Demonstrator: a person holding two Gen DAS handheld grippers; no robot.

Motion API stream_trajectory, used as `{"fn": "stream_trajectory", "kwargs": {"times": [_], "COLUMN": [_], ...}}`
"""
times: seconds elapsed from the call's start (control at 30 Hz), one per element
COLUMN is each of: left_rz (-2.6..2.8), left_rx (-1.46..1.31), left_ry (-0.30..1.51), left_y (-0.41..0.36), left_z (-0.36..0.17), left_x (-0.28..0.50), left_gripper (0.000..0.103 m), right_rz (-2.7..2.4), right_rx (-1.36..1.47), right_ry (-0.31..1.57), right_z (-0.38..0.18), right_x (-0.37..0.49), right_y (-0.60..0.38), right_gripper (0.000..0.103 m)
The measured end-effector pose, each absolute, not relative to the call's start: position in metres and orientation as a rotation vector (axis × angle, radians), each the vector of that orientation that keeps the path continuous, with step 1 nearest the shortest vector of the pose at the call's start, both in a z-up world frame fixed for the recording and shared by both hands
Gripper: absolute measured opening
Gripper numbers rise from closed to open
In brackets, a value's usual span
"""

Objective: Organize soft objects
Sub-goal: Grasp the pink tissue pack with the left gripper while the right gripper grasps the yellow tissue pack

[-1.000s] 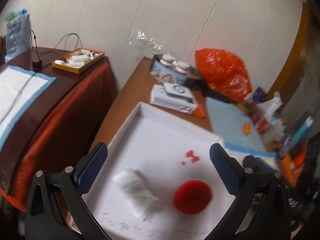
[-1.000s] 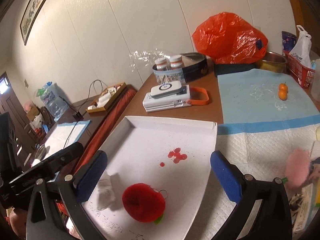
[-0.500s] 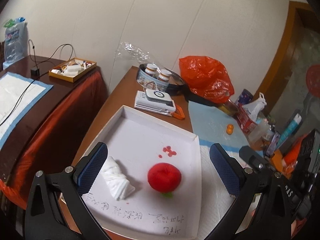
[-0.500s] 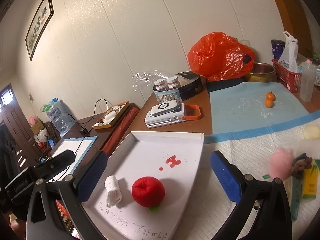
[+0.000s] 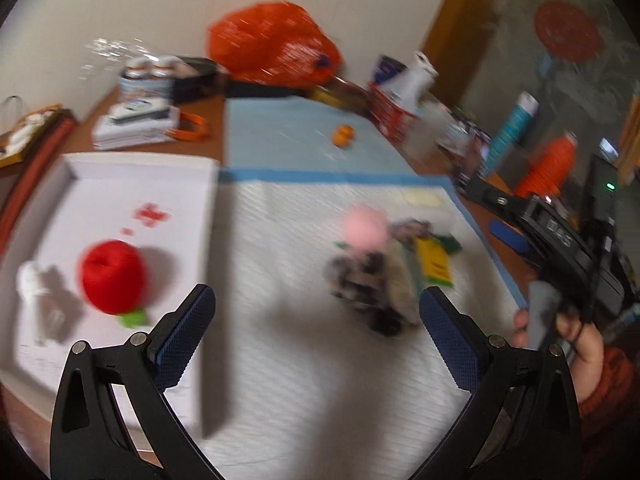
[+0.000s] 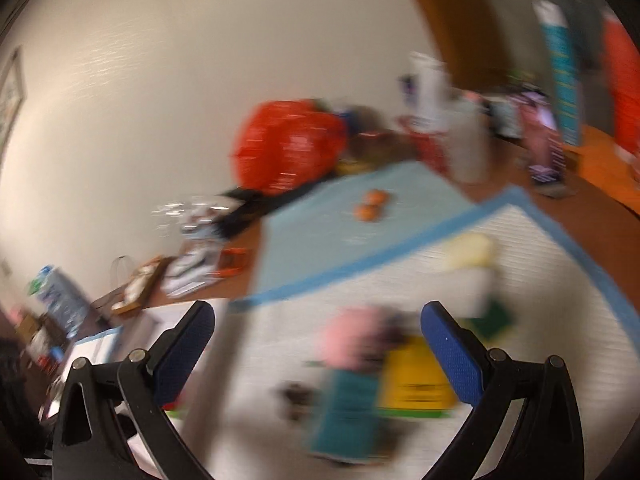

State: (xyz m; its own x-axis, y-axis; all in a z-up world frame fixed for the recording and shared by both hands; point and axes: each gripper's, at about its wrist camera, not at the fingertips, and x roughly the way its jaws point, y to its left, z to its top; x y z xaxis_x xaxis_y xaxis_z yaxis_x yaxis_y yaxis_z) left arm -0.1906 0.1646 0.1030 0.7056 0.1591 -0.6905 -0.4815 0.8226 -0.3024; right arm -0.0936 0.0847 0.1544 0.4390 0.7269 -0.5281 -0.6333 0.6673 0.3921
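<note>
A red plush ball (image 5: pixel 113 282) and a white rolled cloth (image 5: pixel 36 294) lie in the white tray (image 5: pixel 120 168) at the left. A pink plush (image 5: pixel 365 229) and a grey furry toy (image 5: pixel 372 280) lie among a heap on the white pad (image 5: pixel 304 380). My left gripper (image 5: pixel 314 334) is open and empty above the pad, near the grey toy. My right gripper (image 6: pixel 318 350) is open and empty above the pink plush (image 6: pixel 352 340), a teal pack (image 6: pixel 346 412) and a yellow pack (image 6: pixel 416 384). A pale yellow soft piece (image 6: pixel 470 250) lies farther back. Both views are blurred.
An orange plastic bag (image 5: pixel 276 50), two small oranges (image 5: pixel 343 135) on a blue pad, jars, a stack of white devices (image 5: pixel 134 124), bottles and a red basket crowd the back and right. The right gripper's body (image 5: pixel 568 248) and hand show at the right.
Both grippers have swung right, from over the tray toward the heap on the white pad. The red ball and white cloth stay in the tray.
</note>
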Motion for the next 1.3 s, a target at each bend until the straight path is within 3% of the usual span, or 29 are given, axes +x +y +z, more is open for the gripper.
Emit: {"fn": "stream_trajectory", "kwargs": {"times": [0.23,0.47,0.57,0.6,0.63,0.67,0.73,1.0,1.3], "left_rz": [0.272,0.303,0.316,0.332,0.353,0.353,0.335,0.335,0.361], "left_rx": [-0.475,-0.351,-0.339,-0.345,-0.353,-0.372,-0.411,-0.410,-0.374], "left_ry": [0.781,0.848,0.884,0.907,0.922,0.916,0.887,0.822,0.697], "left_y": [0.122,0.098,0.096,0.098,0.100,0.102,0.107,0.103,0.105], "left_z": [0.086,0.077,0.066,0.059,0.054,0.052,0.052,0.071,0.116], "left_x": [-0.135,-0.105,-0.090,-0.085,-0.083,-0.084,-0.092,-0.104,-0.125], "left_gripper": [0.091,0.087,0.074,0.054,0.045,0.044,0.038,0.031,0.030], "right_rz": [0.833,0.920,0.956,0.971,0.981,0.988,1.003,1.005,1.064], "right_rx": [0.097,0.015,-0.009,-0.023,-0.027,-0.024,-0.016,0.135,0.202], "right_ry": [0.906,1.049,1.070,1.070,1.073,1.080,1.088,1.089,0.919], "right_z": [0.112,0.080,0.072,0.070,0.067,0.066,0.066,0.080,0.132], "right_x": [-0.048,-0.040,-0.042,-0.043,-0.042,-0.041,-0.036,-0.024,-0.042], "right_y": [0.054,0.082,0.093,0.096,0.095,0.093,0.084,0.040,0.025], "right_gripper": [0.102,0.084,0.078,0.075,0.067,0.058,0.050,0.048,0.048]}}
